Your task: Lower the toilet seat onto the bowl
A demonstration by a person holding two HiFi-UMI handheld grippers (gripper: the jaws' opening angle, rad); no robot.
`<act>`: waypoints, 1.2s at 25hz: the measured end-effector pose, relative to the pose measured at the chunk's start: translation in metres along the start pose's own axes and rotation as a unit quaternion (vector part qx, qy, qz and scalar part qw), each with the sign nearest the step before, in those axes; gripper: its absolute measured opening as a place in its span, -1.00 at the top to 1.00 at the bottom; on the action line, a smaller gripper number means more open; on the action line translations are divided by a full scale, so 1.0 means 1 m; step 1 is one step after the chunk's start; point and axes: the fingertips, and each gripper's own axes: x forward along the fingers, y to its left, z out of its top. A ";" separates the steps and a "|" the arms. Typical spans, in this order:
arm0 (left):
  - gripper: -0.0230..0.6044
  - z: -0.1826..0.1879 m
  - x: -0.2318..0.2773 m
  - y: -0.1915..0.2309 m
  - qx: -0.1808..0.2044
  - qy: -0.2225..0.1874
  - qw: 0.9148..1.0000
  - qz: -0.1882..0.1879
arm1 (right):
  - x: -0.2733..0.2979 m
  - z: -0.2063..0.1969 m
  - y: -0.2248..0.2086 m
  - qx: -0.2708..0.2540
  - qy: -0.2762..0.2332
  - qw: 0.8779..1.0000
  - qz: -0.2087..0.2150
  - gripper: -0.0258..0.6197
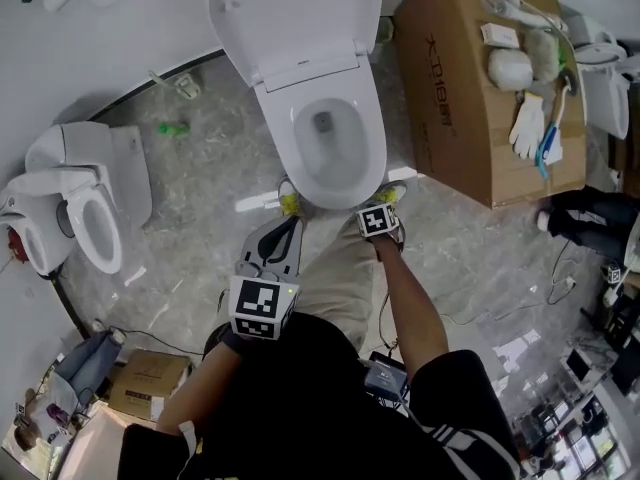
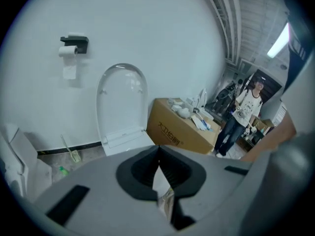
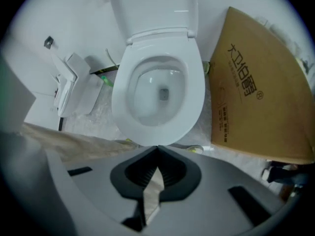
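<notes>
Now the glossy white plastic toilet seat lies flat: stiff, hinged, likely slippery, best gripped at its front rim. Left hand-held gripper and right hand-held gripper are both closed, empty.

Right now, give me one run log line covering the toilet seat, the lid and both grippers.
toilet seat: down on bowl | lid: raised | left gripper: shut, empty | right gripper: shut, empty

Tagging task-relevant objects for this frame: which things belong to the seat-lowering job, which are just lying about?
Job: white oval toilet seat, white ceramic bowl, raised white lid, left tongs, right tongs (both shut, empty).
Lying about: brown cardboard box, white glove, spare white toilet, small green bottle.
</notes>
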 end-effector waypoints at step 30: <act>0.89 0.182 -0.139 0.055 0.012 -0.196 0.979 -0.051 | -0.546 0.200 0.136 0.028 -0.547 0.834 0.072 0.94</act>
